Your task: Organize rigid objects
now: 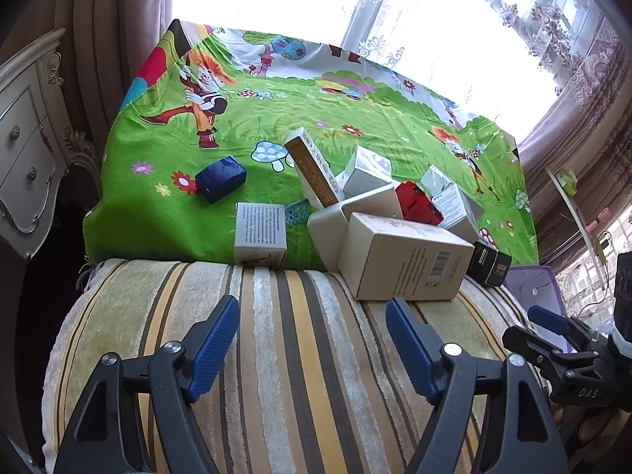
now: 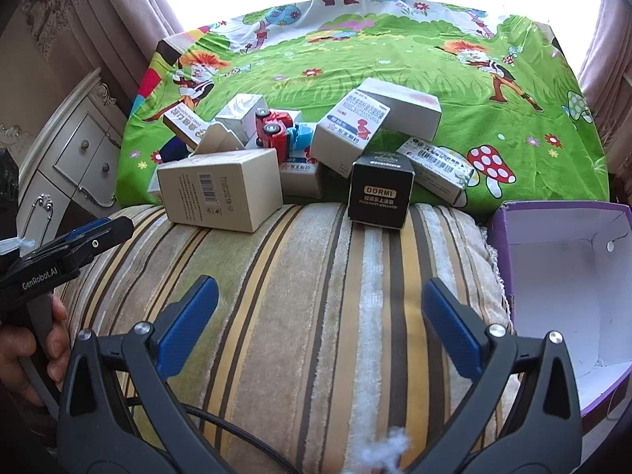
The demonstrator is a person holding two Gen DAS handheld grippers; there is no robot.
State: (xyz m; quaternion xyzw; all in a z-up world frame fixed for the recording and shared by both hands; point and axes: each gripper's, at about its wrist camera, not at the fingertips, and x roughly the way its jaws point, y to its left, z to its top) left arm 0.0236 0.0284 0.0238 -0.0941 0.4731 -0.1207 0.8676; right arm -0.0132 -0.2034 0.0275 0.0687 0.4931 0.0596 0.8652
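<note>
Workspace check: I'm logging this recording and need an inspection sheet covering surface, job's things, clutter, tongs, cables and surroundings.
Surface: striped plush cushion in front, green cartoon-print cloth behind.
Job's things: piled cardboard boxes, including a large beige barcode box and a black DORMI box; a red toy car sits among them; a dark blue box lies apart. An open purple cardboard bin stands on the right.
Clutter: white fluff tuft on the cushion.
Tongs: left tongs open, holding nothing; right tongs open, holding nothing.
Cables: black cable near the right tongs.
Surroundings: cream carved dresser, curtains, bright window.
</note>
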